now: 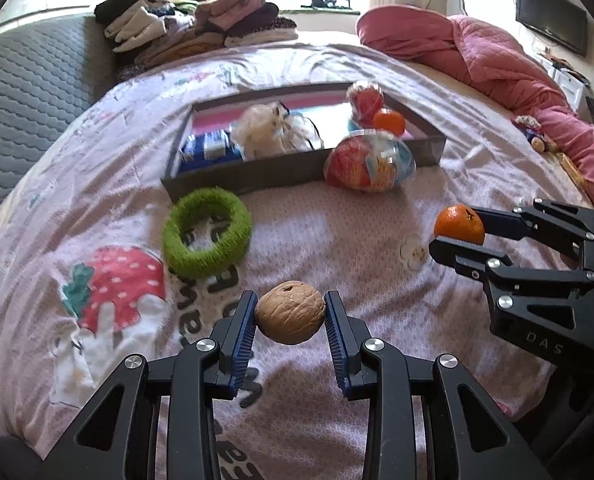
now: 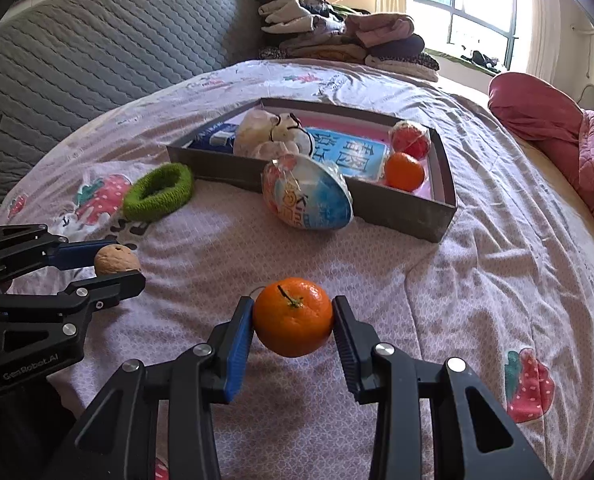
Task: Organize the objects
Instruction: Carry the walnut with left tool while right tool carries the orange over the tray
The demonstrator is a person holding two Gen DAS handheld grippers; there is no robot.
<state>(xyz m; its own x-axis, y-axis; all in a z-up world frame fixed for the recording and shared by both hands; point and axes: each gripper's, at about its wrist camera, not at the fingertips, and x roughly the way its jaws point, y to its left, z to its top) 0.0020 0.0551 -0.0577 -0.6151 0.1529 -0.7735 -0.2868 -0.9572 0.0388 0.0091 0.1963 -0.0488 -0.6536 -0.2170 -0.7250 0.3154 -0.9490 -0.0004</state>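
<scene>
Beyond both tools, open bedsheet (image 2: 437,280) reaches the grey cardboard tray (image 2: 401,208) holding another orange tangerine (image 2: 404,171); left tool (image 1: 290,314) grips a tan walnut (image 1: 290,312), right tool (image 2: 293,318) a stemmed orange tangerine (image 2: 293,317).

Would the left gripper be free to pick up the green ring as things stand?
Probably not yet: the left gripper is shut on a walnut. The green ring lies unobstructed on the bedspread ahead, so only the full grip hinders it.

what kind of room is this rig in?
Most likely a bedroom: the work surface is a bed with a strawberry-print sheet, a padded grey headboard, folded clothes and a pink quilt.
</scene>
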